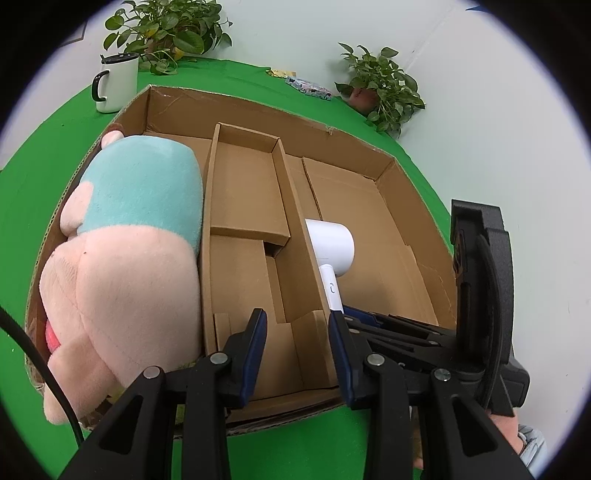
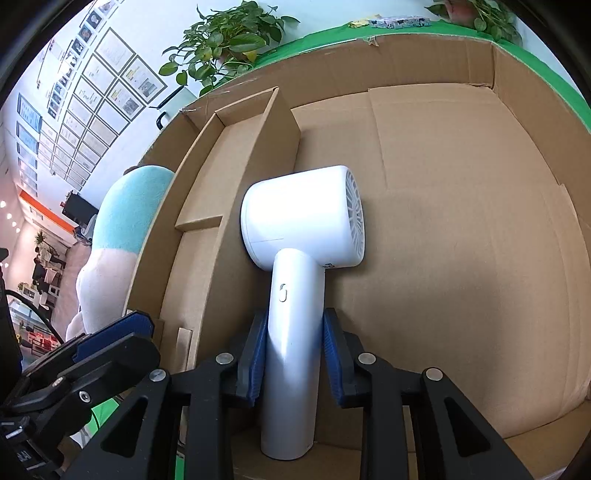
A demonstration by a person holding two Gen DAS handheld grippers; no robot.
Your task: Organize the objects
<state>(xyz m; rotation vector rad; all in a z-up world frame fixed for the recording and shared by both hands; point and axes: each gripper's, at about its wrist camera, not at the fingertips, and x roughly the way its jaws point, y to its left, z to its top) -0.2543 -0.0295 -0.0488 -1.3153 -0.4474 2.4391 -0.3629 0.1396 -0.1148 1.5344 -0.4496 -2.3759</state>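
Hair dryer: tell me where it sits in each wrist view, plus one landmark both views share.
Left wrist view: the hair dryer lies right of centre, in the box's right compartment, beside the cardboard divider.
Right wrist view: it fills the centre, its handle between the right gripper pads.
Shared landmark: the plush toy, in the box's left compartment in both views.

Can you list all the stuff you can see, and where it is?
box: 1, brown, on green table
plush: 1, pink and teal, box's left part
hair dryer: 1, white, box's right part, handle between right tongs' pads
mug: 1, white, behind box
plants: 2, green, far table edge
packets: some, mixed colours, far edge
left tongs: 1, black and blue, empty, over middle part
right tongs: 1, black and blue, on dryer handle
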